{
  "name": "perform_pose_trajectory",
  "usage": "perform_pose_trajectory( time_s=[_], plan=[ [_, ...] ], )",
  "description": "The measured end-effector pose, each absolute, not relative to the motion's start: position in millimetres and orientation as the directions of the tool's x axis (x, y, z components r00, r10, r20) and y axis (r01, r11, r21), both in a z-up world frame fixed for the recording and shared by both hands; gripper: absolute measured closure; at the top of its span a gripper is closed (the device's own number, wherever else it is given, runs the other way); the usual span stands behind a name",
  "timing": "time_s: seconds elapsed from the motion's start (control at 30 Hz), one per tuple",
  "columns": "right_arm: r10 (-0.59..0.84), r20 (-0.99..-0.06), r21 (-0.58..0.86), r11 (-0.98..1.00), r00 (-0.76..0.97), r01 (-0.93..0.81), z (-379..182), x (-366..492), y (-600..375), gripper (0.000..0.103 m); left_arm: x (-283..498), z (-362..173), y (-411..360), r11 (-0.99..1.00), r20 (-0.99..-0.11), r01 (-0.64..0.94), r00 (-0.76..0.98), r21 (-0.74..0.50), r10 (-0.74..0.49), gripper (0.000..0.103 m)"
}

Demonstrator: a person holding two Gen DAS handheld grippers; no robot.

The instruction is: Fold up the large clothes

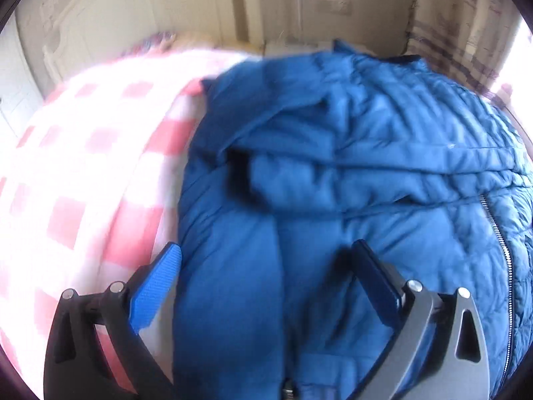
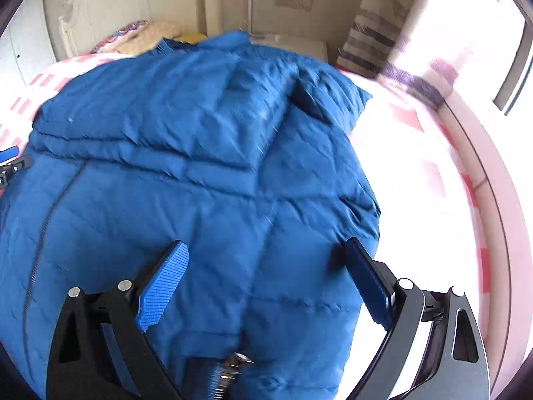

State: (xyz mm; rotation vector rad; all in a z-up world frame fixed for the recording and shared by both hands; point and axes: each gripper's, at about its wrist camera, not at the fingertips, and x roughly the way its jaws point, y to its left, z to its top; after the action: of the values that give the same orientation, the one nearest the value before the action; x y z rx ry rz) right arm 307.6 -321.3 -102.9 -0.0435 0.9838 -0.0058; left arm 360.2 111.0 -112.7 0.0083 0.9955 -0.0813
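Jacket point(image 1: 333, 173) blurs across the checked bedspread point(image 1: 83, 166), edges cropped; both grippers point(image 1: 266, 273) point(image 2: 266, 273) gape wide, empty.

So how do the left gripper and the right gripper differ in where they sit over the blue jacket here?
The left gripper straddles the blue jacket's edge: one finger lies over the pink checked bedding, the other over fabric. The right gripper has its fingers over the jacket, near its other edge. The zipper runs to the right of the left gripper, but left of the right gripper. Both are open, gripping nothing.
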Motion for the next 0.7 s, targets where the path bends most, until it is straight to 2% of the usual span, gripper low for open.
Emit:
perform_pose_trajectory(
  time_s=[0.03,0.07,0.13,0.2,0.27,0.33,0.43,0.57,0.63,0.7],
  plan=[
    [0.021,-0.82,0.02,1.0,0.573,-0.008,-102.6,301.8,-330.6,0.013,357.7,-107.3,123.4,0.993,-0.818,0.064,0.564,-0.099,-0.118,0.002],
    [0.029,-0.815,0.044,0.999,0.579,0.012,-100.4,295.9,-337.7,0.014,356.4,-104.5,131.4,0.994,-0.823,0.033,0.559,-0.1,-0.101,0.002],
    [-0.003,-0.808,0.053,0.995,0.589,0.079,-92.1,278.6,-346.9,0.014,349.7,-99.7,142.6,0.999,-0.826,-0.029,0.564,-0.027,-0.006,0.002],
    [0.022,-0.765,0.103,0.991,0.644,0.09,-78.2,247.5,-349.4,0.013,330.7,-91.5,151.1,0.999,-0.805,-0.036,0.593,-0.04,-0.011,0.002],
    [0.012,-0.728,0.084,0.994,0.686,0.071,-66.7,212.1,-342.5,0.013,302.7,-80.3,145.5,1.0,-0.774,-0.02,0.633,-0.007,0.007,0.002],
    [0.007,-0.708,0.055,0.997,0.706,0.046,-63.1,177.9,-328.1,0.012,266.7,-68.8,127.7,0.999,-0.733,0.035,0.68,0.034,0.001,0.002],
    [0.033,-0.702,0.01,0.999,0.712,-0.036,-67.6,135.6,-290.0,0.012,212.7,-60.3,87.3,0.984,-0.698,0.173,0.711,0.052,-0.088,0.002],
    [0.102,-0.701,0.016,0.992,0.706,-0.128,-81.1,102.6,-240.7,0.012,170.7,-77.0,23.8,0.943,-0.714,0.326,0.675,0.061,-0.186,0.002],
    [0.112,-0.715,-0.013,0.985,0.69,-0.172,-94.8,98.5,-215.4,0.012,162.6,-99.9,-2.9,0.925,-0.75,0.358,0.645,0.125,-0.148,0.002],
    [0.055,-0.742,-0.09,0.979,0.668,-0.181,-115.6,99.5,-196.1,0.012,154.4,-111.3,-9.1,0.927,-0.724,0.334,0.68,0.17,-0.112,0.001]
  ],
)
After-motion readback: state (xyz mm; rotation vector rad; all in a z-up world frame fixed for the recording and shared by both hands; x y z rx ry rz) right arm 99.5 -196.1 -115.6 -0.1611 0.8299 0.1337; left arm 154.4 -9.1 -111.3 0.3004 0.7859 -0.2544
